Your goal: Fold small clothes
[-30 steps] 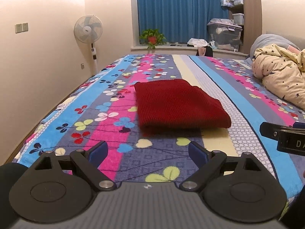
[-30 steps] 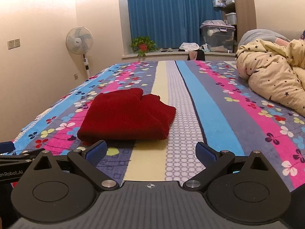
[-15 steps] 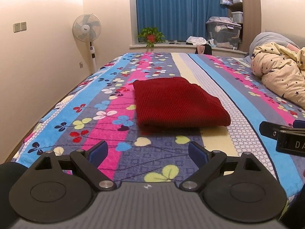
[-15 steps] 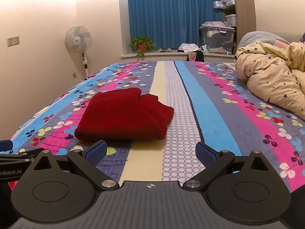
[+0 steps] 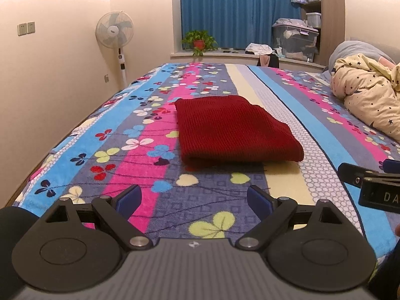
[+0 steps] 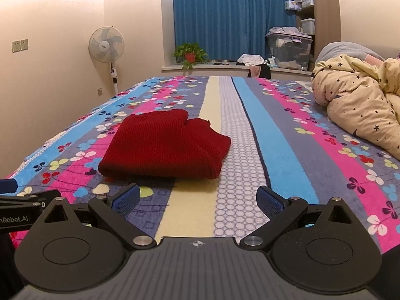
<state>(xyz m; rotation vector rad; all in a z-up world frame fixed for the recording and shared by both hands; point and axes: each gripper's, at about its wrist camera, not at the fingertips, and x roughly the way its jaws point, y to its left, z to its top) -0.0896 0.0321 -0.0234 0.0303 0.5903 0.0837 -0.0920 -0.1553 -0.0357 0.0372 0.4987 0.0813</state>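
A dark red knitted garment (image 5: 232, 131) lies folded into a thick rectangle on the flowered striped bedspread (image 5: 140, 150). In the right wrist view the same red garment (image 6: 165, 145) sits ahead and to the left, its layered edges showing on the right side. My left gripper (image 5: 193, 197) hovers open over the bedspread, short of the garment's near fold, nothing between its blue pads. My right gripper (image 6: 197, 198) is also open and empty, just right of the garment's near corner. Each gripper's tip shows at the edge of the other's view.
A cream quilt with stars (image 6: 360, 110) is heaped at the bed's right side. A standing fan (image 5: 115, 32) is by the left wall. A potted plant (image 5: 198, 41), clothes and a storage box (image 5: 295, 40) sit on the window ledge before blue curtains.
Both grippers have drawn back a little and tilted up slightly; the garment sits a bit lower and farther in view. The garment itself has not moved.
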